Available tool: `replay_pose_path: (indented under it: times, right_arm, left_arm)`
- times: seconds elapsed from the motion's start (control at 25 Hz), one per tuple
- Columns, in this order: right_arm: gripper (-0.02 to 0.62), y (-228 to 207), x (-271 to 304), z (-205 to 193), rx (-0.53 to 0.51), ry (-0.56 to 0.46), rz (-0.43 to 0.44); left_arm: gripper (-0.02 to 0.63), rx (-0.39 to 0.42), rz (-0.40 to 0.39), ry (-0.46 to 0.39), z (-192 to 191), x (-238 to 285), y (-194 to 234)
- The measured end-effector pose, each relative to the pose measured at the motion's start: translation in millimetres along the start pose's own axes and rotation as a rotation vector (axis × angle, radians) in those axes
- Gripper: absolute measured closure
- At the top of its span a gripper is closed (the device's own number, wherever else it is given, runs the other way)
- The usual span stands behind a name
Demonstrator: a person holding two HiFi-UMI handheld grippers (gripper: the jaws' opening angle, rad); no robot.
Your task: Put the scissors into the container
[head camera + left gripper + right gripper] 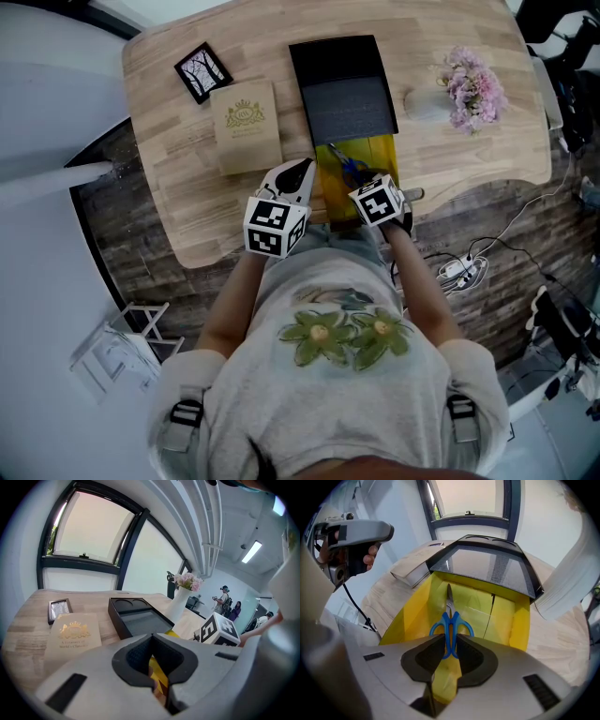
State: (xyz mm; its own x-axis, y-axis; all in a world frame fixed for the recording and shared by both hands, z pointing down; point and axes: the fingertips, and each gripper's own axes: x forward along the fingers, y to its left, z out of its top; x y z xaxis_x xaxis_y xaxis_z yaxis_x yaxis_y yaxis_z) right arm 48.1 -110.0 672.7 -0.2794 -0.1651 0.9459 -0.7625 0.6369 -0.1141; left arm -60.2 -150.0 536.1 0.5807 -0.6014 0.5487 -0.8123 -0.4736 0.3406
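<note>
a: where are the scissors (450, 620) right now?
b: inside the yellow container (410, 609), lying along its floor. the blades point away toward the black tray (342, 94) at the container's far end, and the blue handle loops are nearest the person.
a: and the right gripper (449, 641)?
b: its jaws are clamped on the lower part of those blue loops, one pad against each side. under the scissors, a bit of the container's yellow near wall shows between the jaws too.
a: what about the left gripper (153, 641)?
b: nearly closed, pinching a yellow strip that looks like the container's near edge. in the head view its nose sits at the container's near left corner, just beside the right gripper.
a: where does all this sit?
b: at the near edge of a pale wooden table (178, 197). left of the tray lies a tan book (246, 127) with a gold crest, and beyond it a small black picture frame (202, 71). to the right of the tray stands a white vase of pink flowers (473, 89).
</note>
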Motion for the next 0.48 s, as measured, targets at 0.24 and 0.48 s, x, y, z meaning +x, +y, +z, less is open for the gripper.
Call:
replay_pose_path:
  times: [0.24, 0.48]
  right_arm:
    - [0.519, 0.9, 3.3, -0.5, -0.005, 0.015, 0.000]
    - [0.518, 1.5, 5.2, 0.7, -0.015, 0.025, -0.003]
  left_arm:
    - [0.600, -0.003, 0.002, 0.000, -0.6, -1.1, 3.3]
    - [0.600, -0.003, 0.001, -0.003, -0.2, -1.7, 5.4]
